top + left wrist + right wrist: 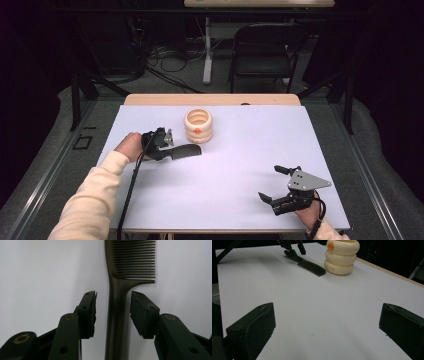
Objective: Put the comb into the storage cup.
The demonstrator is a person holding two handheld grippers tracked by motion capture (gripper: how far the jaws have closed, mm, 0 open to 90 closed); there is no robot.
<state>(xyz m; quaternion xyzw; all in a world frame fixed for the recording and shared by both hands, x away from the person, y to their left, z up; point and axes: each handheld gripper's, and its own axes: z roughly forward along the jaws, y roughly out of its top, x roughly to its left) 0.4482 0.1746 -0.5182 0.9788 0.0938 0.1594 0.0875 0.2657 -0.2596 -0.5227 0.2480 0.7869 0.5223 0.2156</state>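
A dark comb (186, 150) lies flat on the white table sheet (240, 160), its teeth end close to a cream ribbed cup (198, 125) with an orange spot. My left gripper (165, 147) straddles the comb's handle (116, 315); both pads (92, 312) stand a little off it, so the jaws are open around it. In the right gripper view, the comb (310, 266) and cup (340, 257) sit far off at the top, with the left gripper (292, 250) over the handle. My right gripper (270, 182) rests open near the table's front right, nothing between its jaws (327, 310).
The table's wooden far edge (212, 99) shows beyond the sheet. A black folding chair (262, 50) and floor cables stand behind the table. A black cable (131, 185) trails from the left gripper along the sleeve.
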